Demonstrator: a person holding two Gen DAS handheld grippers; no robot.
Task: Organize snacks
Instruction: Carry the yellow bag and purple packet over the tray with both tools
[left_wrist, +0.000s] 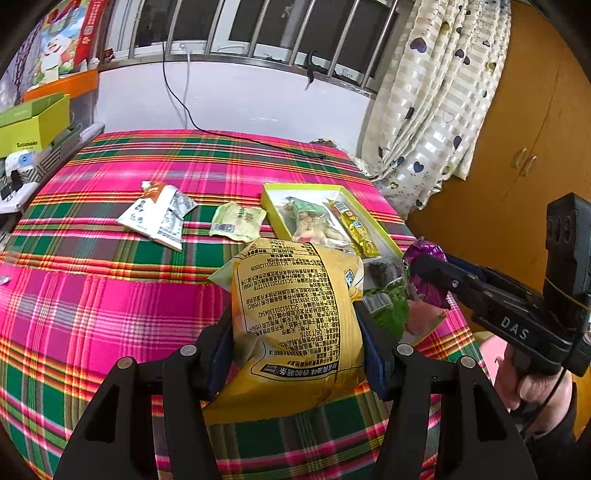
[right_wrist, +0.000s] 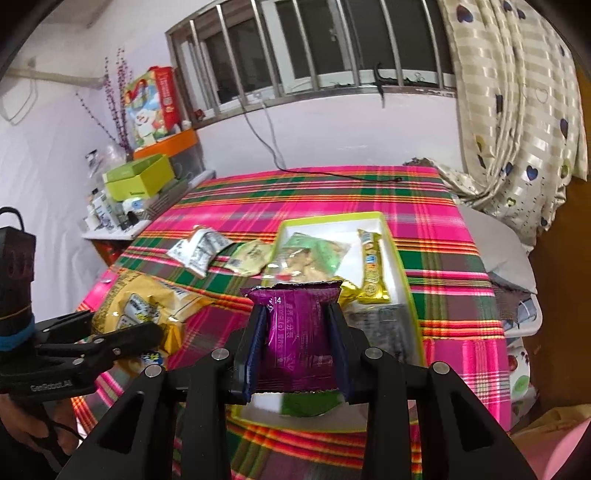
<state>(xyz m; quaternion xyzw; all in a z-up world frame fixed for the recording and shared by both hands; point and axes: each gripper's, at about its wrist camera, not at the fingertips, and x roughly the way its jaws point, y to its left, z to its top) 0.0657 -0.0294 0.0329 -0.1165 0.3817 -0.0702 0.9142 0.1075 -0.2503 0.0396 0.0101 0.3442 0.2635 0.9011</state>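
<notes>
In the left wrist view the left tool (left_wrist: 295, 328) fills the lower centre of the frame, its two fingers pressed against the sides of a puffy yellow snack bag (left_wrist: 291, 325) whose printed back faces the camera; the bag is held above the pink and green plaid cloth (left_wrist: 110, 295) that covers the table. At the right edge of that frame the right tool (left_wrist: 424, 273) reaches in from the right, gripped by a hand (left_wrist: 532, 384), with a purple snack packet (left_wrist: 428, 280) clamped between its fingers just beside the near end of a shallow lime-edged box (left_wrist: 266, 199). In the right wrist view the same purple packet (right_wrist: 295, 332) sits upright in the lower centre, pinched on both sides, hanging over the near part of the box (right_wrist: 391, 236). Inside the box lie a clear packet with a green top (right_wrist: 314, 254) and, toward its right wall, a long yellow bar wrapper (right_wrist: 373, 269); a dark packet and a green one lie at the near end, partly hidden. On the cloth left of the box, in the middle of the frame, rest a pale green sachet (right_wrist: 251, 258) and, further left, a small heap of white sachets (right_wrist: 199, 251). Beyond the table a black cable (right_wrist: 369, 177) trails across the far edge of the cloth.
</notes>
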